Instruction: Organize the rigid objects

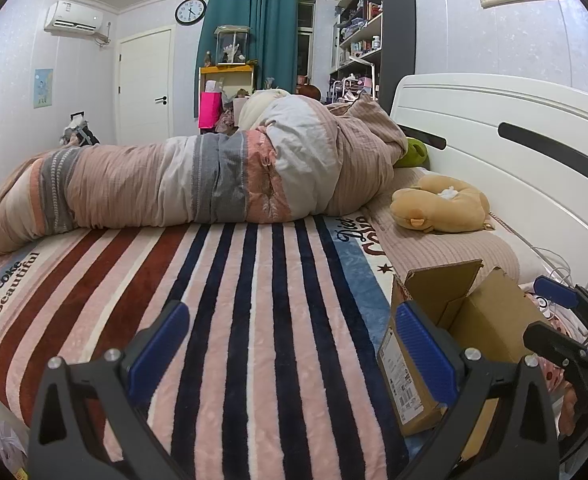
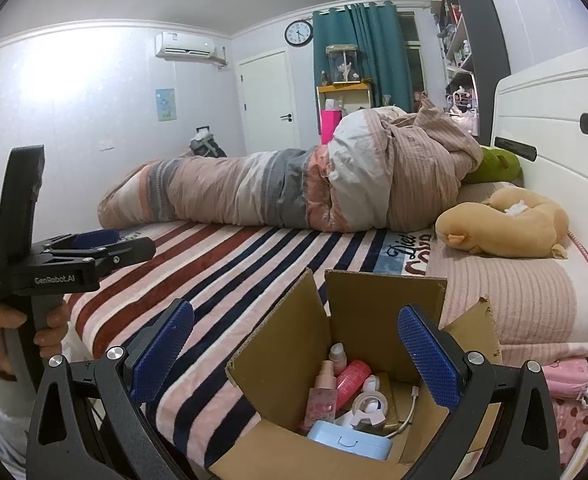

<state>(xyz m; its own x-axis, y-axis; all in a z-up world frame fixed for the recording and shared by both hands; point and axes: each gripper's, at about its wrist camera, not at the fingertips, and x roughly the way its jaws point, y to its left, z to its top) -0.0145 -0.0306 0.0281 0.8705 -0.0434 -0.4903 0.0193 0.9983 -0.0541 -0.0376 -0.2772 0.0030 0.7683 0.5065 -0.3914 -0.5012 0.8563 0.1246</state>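
Observation:
An open cardboard box [image 2: 358, 316] stands on the striped bed blanket [image 2: 229, 280] near the front edge. It holds a pink spray bottle [image 2: 326, 392], a red tube [image 2: 352, 376], a tape dispenser [image 2: 370, 406], a white cable [image 2: 408, 416] and a light blue case [image 2: 350, 442]. My right gripper [image 2: 294, 352] is open and empty, just above the box's opening. My left gripper [image 1: 289, 344] is open and empty over the blanket, left of the box [image 1: 470, 320]. The left gripper also shows at the left of the right wrist view [image 2: 105, 244].
A rolled quilt [image 1: 197, 176] lies across the far side of the bed. A tan plush toy [image 2: 506, 224] and a green plush [image 2: 494, 166] lie on the pillow by the white headboard [image 1: 494, 140]. Pink items and a charger [image 2: 574, 376] sit right of the box.

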